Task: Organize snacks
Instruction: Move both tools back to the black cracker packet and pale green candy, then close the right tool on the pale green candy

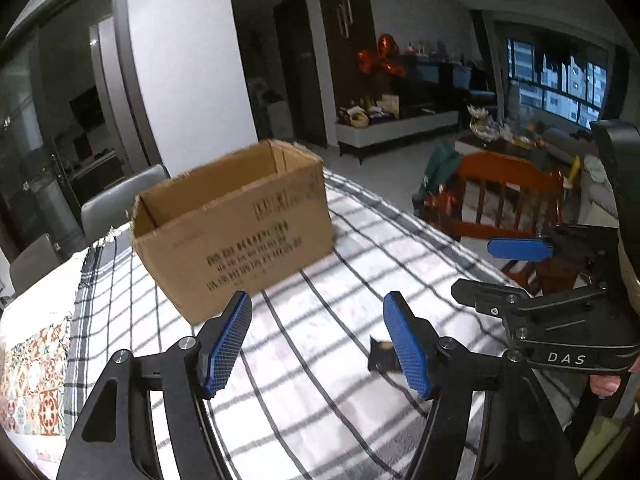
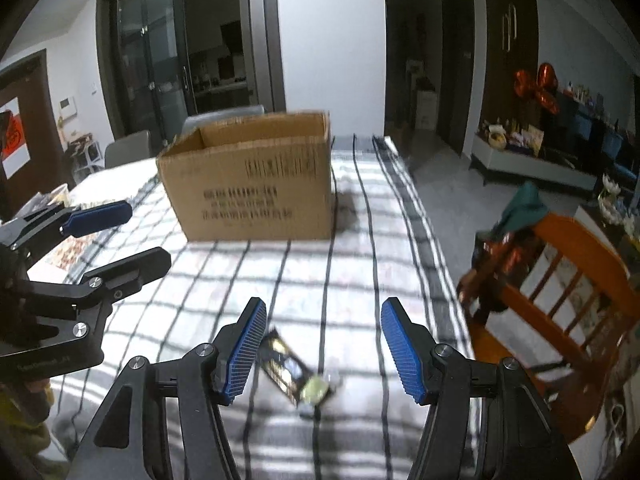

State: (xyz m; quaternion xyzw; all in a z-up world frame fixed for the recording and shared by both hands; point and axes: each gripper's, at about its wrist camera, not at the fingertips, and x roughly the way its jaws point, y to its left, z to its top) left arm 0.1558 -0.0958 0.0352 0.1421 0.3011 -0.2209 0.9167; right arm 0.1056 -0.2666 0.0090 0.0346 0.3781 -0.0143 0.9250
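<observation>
Both tools hover level over the desk (image 2: 360, 208), wide apart, holding nothing: left tool (image 1: 318, 340), right tool (image 2: 324, 346). Snack bar (image 2: 294, 372) lies between the right's fingers; cardboard box (image 2: 256, 184) at 12 o'clock.

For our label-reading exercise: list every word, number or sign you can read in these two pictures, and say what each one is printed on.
"DAS": white letters on the black body of the right gripper.
Cardboard box: rows of black print and a barcode-like block, too blurred to read.
Snack packet: gold print, unreadable.
Left gripper: faint lettering on its body, too dim to read.
</observation>
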